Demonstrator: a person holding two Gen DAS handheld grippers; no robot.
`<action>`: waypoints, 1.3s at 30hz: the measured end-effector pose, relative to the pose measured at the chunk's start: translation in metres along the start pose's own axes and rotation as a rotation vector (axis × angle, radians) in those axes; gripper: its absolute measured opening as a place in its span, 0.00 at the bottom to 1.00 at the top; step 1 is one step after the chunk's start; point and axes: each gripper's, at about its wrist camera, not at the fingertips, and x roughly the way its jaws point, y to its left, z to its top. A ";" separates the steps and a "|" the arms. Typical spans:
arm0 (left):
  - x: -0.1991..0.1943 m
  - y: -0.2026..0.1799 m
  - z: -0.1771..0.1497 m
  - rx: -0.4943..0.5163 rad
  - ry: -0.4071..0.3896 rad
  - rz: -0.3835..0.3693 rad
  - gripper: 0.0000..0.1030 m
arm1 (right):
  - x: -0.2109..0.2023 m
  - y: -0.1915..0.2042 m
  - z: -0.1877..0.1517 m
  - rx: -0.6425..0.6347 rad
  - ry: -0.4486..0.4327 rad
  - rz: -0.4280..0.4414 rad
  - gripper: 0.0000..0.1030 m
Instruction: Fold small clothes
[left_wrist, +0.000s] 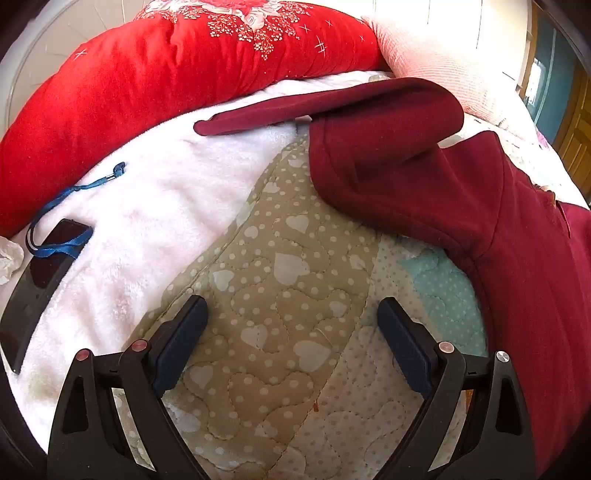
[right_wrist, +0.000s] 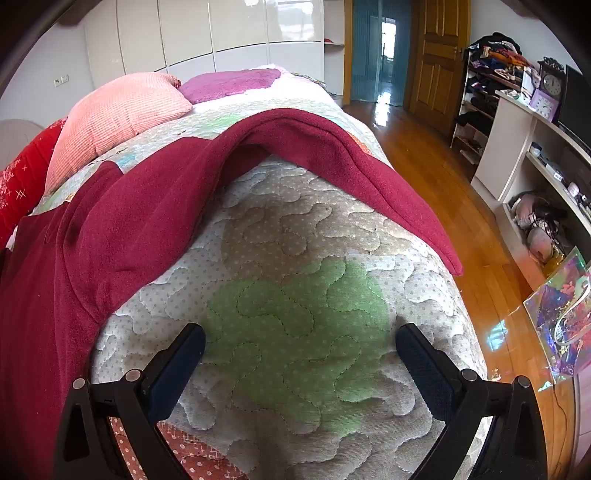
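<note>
A dark red fleece garment (left_wrist: 461, 192) lies spread on the quilted bed. In the left wrist view one sleeve (left_wrist: 295, 107) stretches left across the quilt toward the white blanket. In the right wrist view the garment (right_wrist: 122, 229) covers the left side, and its other sleeve (right_wrist: 369, 173) arcs right toward the bed edge. My left gripper (left_wrist: 291, 310) is open and empty above the beige heart-patterned quilt, left of the garment's body. My right gripper (right_wrist: 301, 336) is open and empty above the green quilt patch, below the sleeve's arc.
A red embroidered cushion (left_wrist: 147, 85), a white fluffy blanket (left_wrist: 155, 206), and a black phone (left_wrist: 40, 284) with a blue lanyard lie at left. A pink pillow (right_wrist: 118, 114) lies at the bed's far end. The bed edge (right_wrist: 469, 332) drops to wooden floor; shelves (right_wrist: 535, 158) stand right.
</note>
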 end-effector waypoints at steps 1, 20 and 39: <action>-0.001 0.000 0.000 0.001 0.007 0.003 0.91 | 0.000 0.000 0.000 0.000 0.001 0.000 1.00; -0.128 -0.066 -0.033 0.073 -0.117 -0.112 0.91 | -0.038 0.006 -0.013 0.059 0.034 0.038 1.00; -0.152 -0.125 -0.044 0.164 -0.148 -0.205 0.91 | -0.139 0.132 -0.030 -0.138 -0.087 0.256 1.00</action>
